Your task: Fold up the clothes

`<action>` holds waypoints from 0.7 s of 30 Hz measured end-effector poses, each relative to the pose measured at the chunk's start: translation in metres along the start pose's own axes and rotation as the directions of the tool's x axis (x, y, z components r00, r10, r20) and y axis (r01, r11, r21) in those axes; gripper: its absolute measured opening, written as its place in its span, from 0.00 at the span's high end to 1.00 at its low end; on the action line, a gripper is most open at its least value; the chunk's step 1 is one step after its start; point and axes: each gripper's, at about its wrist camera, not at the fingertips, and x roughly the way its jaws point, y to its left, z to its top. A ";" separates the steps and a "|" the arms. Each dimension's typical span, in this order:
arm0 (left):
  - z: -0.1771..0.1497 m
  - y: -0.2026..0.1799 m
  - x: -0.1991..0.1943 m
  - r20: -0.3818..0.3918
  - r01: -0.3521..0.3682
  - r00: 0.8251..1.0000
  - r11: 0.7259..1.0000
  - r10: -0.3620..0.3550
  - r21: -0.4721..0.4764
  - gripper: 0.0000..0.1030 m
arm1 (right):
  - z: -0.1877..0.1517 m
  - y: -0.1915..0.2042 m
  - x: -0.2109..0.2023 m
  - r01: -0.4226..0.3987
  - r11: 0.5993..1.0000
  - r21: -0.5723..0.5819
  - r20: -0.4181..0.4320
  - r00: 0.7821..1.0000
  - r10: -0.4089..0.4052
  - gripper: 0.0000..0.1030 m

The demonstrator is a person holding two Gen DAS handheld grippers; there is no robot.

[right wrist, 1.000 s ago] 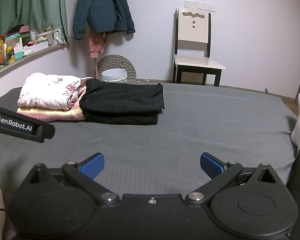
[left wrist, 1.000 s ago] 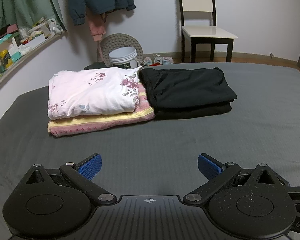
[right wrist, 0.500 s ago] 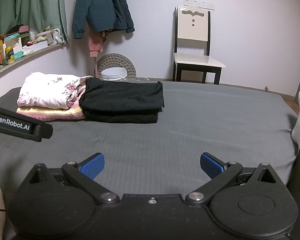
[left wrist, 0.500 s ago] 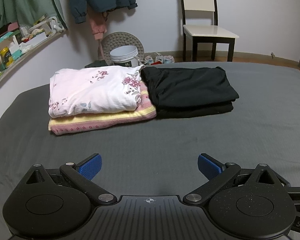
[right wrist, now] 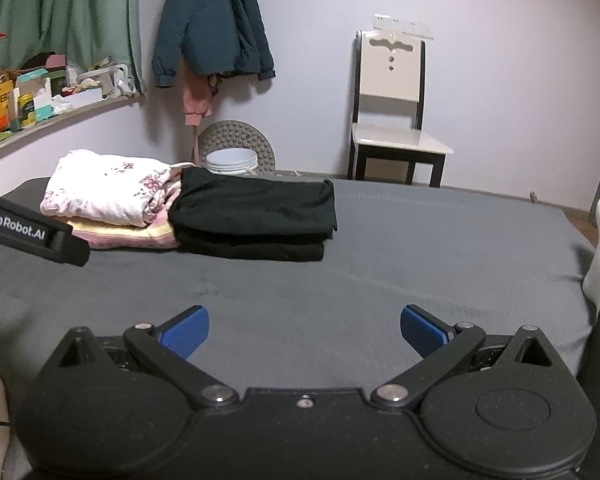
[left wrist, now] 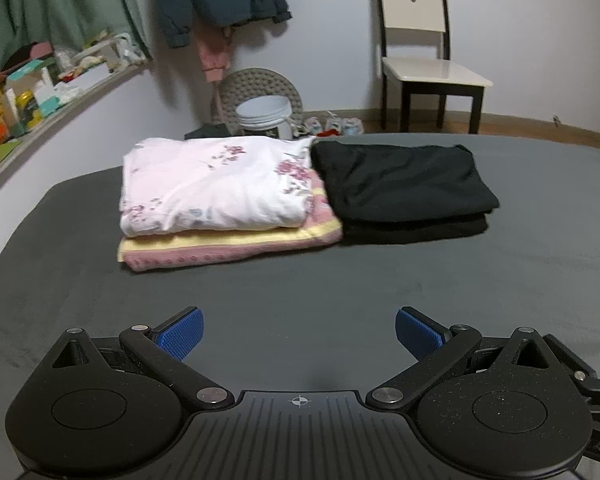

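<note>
— Jaw status?
— I read the left gripper (left wrist: pixel 298 332) and right gripper (right wrist: pixel 304 330) both spread wide, empty, above bare grey bed (left wrist: pixel 500 280).
— Garments?
— Ahead: floral white garment (left wrist: pixel 216 188) folded atop pink-yellow knit (left wrist: pixel 228 246); folded black clothes (left wrist: pixel 400 188) touching beside them. Chair (left wrist: pixel 420 60) beyond.
</note>
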 end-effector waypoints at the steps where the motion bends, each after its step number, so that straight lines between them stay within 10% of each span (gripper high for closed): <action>1: 0.000 0.003 0.001 -0.001 0.004 1.000 1.000 -0.004 -0.006 0.00 | 0.000 0.002 -0.001 0.000 1.000 -0.007 0.012 1.000 0.000 0.00; 11: -0.004 0.034 0.002 0.023 0.040 0.999 0.998 -0.039 -0.043 0.00 | 0.003 0.028 -0.034 0.066 0.998 0.002 0.290 0.955 -0.064 0.00; 17: -0.012 0.076 -0.012 0.165 0.029 0.986 0.979 0.005 -0.204 0.00 | 0.015 0.050 -0.060 0.210 0.977 0.032 0.459 0.866 -0.201 0.00; 21: -0.033 0.118 -0.024 0.265 0.039 0.962 0.928 0.066 -0.371 0.00 | 0.026 0.050 -0.072 0.217 0.973 0.084 0.465 0.855 -0.231 0.00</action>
